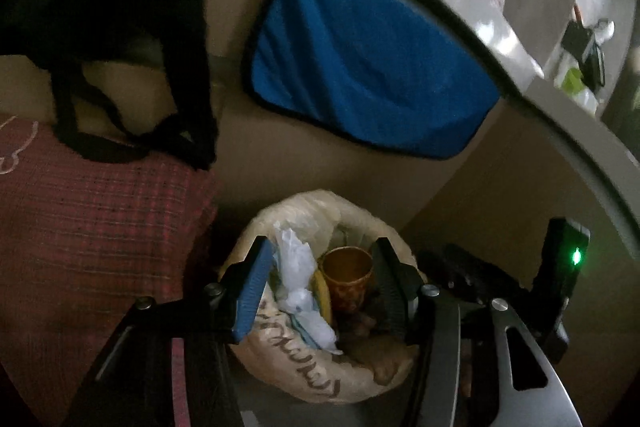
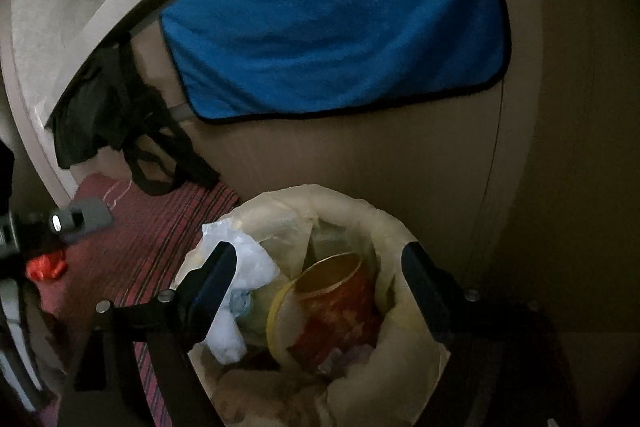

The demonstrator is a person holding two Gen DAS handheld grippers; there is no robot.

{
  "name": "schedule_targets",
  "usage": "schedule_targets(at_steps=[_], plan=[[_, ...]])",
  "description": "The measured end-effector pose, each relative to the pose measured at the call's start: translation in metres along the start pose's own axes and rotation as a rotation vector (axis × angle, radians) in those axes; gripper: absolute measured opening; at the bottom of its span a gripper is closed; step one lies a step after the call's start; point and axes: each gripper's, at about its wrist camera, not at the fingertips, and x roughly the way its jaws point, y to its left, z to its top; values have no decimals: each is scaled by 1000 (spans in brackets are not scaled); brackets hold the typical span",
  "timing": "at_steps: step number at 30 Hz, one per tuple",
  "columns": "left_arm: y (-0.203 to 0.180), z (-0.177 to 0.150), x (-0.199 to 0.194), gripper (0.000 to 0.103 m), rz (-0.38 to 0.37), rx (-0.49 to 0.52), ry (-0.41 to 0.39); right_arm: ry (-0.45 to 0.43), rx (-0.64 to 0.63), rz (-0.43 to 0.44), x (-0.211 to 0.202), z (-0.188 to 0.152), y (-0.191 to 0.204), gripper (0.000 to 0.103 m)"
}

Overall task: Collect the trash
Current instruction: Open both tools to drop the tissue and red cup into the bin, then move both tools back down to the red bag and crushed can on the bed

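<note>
Both the left gripper (image 1: 318, 289) and right gripper (image 2: 320, 297) gape empty over the trash bag (image 2: 392, 227); blue cloth (image 2: 340, 31) hangs upper centre, red fabric (image 1: 92, 223) lies left.

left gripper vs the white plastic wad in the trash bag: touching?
Cannot tell. In the left wrist view the left gripper is open and the white plastic wad sits right against the blue pad, but the dim, overlapping view shows neither contact nor gap inside the trash bag.

Thin crinkly plastic bin liner (image 2: 412, 367); matt blue cloth (image 2: 340, 31); coarse woven red fabric (image 1: 92, 231).
</note>
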Motion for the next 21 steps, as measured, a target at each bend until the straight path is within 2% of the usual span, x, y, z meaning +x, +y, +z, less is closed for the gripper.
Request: schedule_targets(at_steps=[6,9,11,13,16,21], plan=[[21,2,-77,53,39,-38,-110,-40,-64,20,-40,-6,42,83],[36,-1,-119,53,69,-27,-148,-54,-108,69,-58,-13,76,83],[52,-4,-152,53,102,-21,-179,-49,-131,124,-66,-19,103,83],[67,-7,-181,53,138,-17,-208,-44,-143,237,-74,-29,133,83],[96,-15,-227,53,205,-13,-260,-23,-208,353,-79,-41,179,83],[145,-31,-287,53,334,-39,-313,40,-329,507,-68,-62,253,83]])
